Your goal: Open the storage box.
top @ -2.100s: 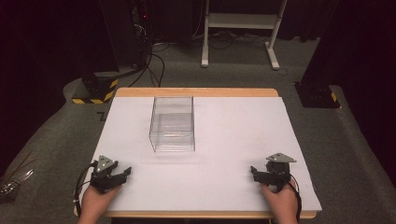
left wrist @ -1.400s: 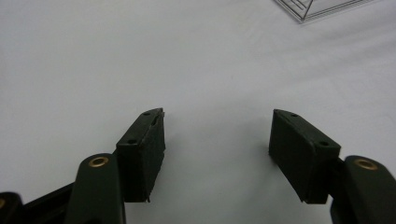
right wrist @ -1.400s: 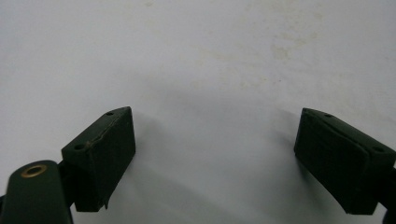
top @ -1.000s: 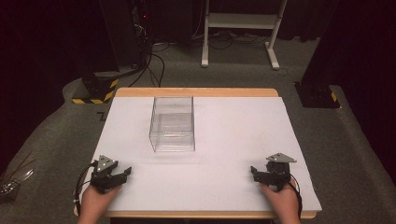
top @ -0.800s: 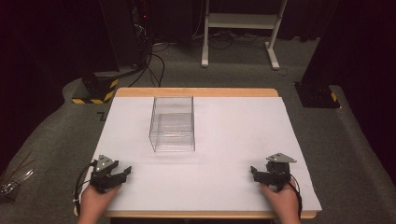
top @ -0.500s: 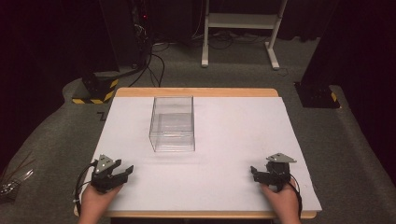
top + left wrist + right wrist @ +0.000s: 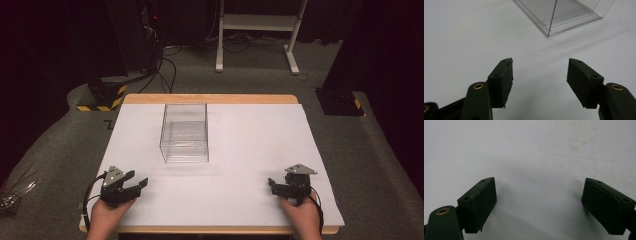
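Clear, rectangular plastic box point(image 7: 184, 131) standing upright on white table sheet point(image 7: 250, 150), left of centre; left gripper point(image 7: 134, 184) released, jaws just opening, nothing between, well short of box; right gripper point(image 7: 274, 186) released over bare sheet, well apart.

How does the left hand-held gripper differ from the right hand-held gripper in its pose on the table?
The left hand-held gripper points toward the clear box; the right hand-held gripper points leftward across bare white surface. The left one sits by the table's near left corner, the right one by its near right corner. Both stand open with nothing between their jaws.
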### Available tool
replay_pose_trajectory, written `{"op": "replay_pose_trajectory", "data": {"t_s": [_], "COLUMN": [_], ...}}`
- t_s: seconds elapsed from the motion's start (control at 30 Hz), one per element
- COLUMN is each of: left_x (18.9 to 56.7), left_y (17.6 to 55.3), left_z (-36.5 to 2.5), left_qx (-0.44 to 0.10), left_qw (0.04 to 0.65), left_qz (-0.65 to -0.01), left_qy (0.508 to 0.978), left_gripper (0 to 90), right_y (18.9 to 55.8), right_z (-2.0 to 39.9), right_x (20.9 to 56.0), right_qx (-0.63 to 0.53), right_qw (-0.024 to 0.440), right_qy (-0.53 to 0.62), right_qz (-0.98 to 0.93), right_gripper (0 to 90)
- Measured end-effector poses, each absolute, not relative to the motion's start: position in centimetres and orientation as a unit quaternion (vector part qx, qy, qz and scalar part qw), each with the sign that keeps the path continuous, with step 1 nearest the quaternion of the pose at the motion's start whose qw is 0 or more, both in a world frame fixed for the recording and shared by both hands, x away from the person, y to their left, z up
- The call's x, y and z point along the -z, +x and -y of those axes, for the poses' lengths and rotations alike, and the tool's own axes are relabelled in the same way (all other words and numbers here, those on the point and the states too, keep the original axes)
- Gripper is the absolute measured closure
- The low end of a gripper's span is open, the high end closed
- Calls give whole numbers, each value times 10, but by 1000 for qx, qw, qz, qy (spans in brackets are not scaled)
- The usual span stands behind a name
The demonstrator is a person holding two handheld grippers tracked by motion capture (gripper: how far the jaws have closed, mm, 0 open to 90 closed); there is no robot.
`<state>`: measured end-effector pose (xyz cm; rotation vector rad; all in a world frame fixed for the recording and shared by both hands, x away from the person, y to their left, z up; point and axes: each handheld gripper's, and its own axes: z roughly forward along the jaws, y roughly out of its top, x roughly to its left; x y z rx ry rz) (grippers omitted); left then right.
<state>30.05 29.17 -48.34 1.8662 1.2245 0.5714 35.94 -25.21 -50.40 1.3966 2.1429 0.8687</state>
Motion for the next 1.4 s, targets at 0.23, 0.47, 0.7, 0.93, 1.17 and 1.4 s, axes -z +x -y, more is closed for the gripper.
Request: {"op": "replay_pose_trajectory", "data": {"t_s": [0.23,0.47,0.7,0.93,1.17,1.4], "left_x": [479,477,464,459,457,457], "left_y": [300,302,306,313,323,334], "left_z": [-281,-271,-256,-250,-245,-237], "left_qx": [-223,-222,-221,-217,-210,-212], "left_qw": [416,421,428,433,456,460], "left_qz": [-479,-468,-447,-436,-432,-430], "left_qy": [740,745,754,759,749,747], "left_gripper": [380,379,422,393,372,380], "right_y": [359,359,359,359,359,359], "right_z": [252,252,252,252,252,252], "right_x": [504,504,504,504,504,504], "right_qx": [-314,-314,-314,-314,-314,-314], "right_qw": [219,218,218,219,220,220], "right_qy": [504,504,504,504,503,503], "right_qz": [-774,-774,-775,-774,-774,-774], "right_gripper": [128,128,129,130,131,131]}}
